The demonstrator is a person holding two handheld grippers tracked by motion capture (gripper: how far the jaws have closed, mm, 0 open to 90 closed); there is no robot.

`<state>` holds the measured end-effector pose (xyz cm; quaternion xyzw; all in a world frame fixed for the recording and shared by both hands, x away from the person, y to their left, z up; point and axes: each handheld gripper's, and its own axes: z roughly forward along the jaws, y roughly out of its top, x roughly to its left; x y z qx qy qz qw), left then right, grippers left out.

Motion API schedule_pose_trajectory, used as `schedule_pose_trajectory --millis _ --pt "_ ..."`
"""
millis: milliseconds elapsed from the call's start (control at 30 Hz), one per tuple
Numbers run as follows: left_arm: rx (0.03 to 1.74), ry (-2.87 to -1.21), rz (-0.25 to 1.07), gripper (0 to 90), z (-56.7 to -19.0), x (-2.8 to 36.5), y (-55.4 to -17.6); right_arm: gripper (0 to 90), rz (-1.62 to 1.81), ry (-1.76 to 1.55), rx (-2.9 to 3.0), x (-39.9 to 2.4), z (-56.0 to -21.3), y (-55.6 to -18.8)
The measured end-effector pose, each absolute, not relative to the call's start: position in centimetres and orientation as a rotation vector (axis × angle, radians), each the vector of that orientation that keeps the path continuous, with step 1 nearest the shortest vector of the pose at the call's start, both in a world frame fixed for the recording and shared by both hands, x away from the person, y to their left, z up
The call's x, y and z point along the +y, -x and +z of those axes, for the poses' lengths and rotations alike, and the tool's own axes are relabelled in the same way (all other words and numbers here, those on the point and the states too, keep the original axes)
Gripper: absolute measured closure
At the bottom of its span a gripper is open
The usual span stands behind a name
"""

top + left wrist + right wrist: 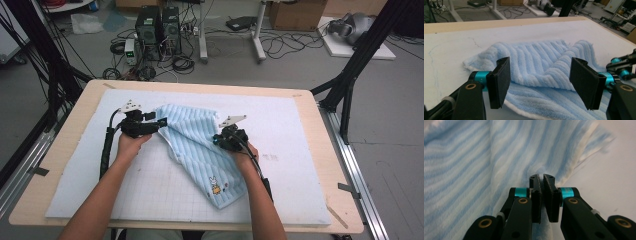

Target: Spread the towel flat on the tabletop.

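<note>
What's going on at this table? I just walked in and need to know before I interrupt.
A person is folding a light blue striped towel on a white mat with a handheld gripper in each hand. The right gripper is shut on the towel's edge, pinching the cloth between its pads. The left gripper stands open just short of the folded-over part, with nothing clamped. The towel lies partly folded, its rabbit-printed corner flat at the near side.
</note>
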<state>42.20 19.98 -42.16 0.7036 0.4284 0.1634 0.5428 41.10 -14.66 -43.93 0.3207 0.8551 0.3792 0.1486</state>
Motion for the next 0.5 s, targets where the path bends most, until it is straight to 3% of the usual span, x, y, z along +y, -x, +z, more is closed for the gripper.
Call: schedule_pose_trajectory --millis 500 --pt "0.995 -1.715 0.353 35.7 -43.1 19.2 -41.7 86.0 0.919 -1.161 2.096 -18.0 -42.3 -44.1"
